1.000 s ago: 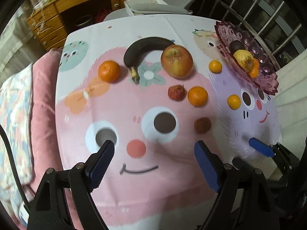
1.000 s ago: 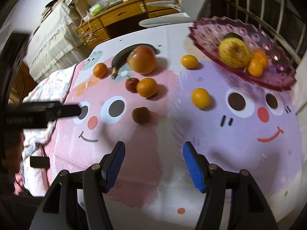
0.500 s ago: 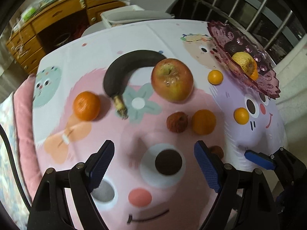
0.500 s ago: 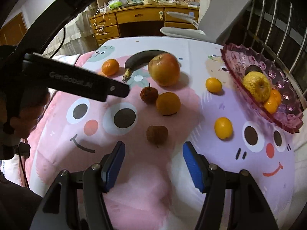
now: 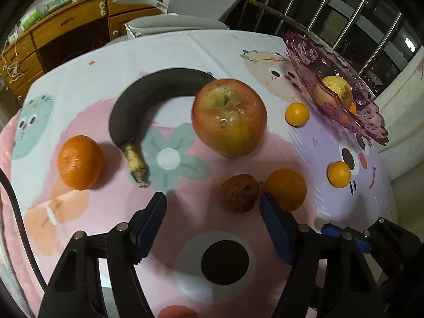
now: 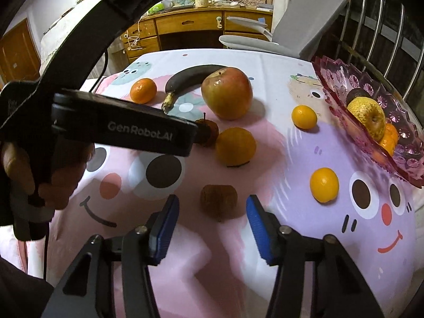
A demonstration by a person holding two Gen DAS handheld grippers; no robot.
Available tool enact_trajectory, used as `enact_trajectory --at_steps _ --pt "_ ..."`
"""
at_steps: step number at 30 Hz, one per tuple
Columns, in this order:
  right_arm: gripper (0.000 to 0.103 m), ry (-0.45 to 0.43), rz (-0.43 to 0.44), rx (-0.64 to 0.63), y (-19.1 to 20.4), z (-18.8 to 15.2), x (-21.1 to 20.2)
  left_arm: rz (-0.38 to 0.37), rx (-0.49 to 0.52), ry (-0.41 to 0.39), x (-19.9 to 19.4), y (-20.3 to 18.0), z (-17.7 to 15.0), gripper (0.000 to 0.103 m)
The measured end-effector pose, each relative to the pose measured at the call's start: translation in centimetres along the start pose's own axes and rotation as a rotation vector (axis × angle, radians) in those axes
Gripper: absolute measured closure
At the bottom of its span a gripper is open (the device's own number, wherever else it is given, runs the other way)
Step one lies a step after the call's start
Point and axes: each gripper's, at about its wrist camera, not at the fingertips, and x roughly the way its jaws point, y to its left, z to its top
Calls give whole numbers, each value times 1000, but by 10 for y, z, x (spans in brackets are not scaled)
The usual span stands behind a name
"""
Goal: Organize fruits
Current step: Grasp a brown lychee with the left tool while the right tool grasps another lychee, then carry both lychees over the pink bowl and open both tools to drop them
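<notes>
Both grippers stand open and have just been narrowing, the right gripper (image 6: 212,221) lining up on the small brown fruit (image 6: 218,202) and the left gripper (image 5: 212,218) near the wrinkled red fruit (image 5: 239,196), so each should straddle its fruit squarely before closing, for the purple dish (image 6: 371,100).

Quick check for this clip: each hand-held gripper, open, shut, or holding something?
Left hand-held gripper: open, holding nothing, jaws have just been closing.
Right hand-held gripper: open, holding nothing, jaws have just been closing toward the shrivelled brown fruit.
</notes>
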Motion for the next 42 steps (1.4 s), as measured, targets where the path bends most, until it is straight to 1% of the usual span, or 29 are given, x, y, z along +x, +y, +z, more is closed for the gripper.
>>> enact_trajectory --at_steps 3,4,5,9,11,13,16,22,25,33,38,42 --pt "56 -2 5 10 -2 1 4 6 13 -22 4 -4 0 40" --pt "60 1 4 8 -2 2 6 7 15 -30 5 -5 0 41" --pt "64 5 6 7 -1 2 7 1 13 -36 5 -6 0 44" --pt "67 11 4 8 -3 4 10 -21 -1 -51 6 -7 1 57" --pt "71 10 6 8 -5 4 10 -28 -1 -56 6 -9 2 61" --pt "71 12 10 12 -6 4 10 -38 -1 -53 7 -10 3 70" --pt "71 28 27 19 -9 4 11 -36 -11 -51 7 -12 4 74" --pt "72 54 62 47 -12 0 10 -9 -37 -34 6 -14 4 74" --pt "73 64 82 61 -14 -3 7 27 -51 -23 3 -15 2 74" --pt "73 44 100 80 -29 -10 -19 68 -89 16 -20 -24 -17 74" --pt "73 29 94 101 -48 -11 -39 99 -108 52 -38 -43 -31 74" --pt "73 8 91 102 -69 -10 -58 117 -109 53 -55 -65 -39 74"
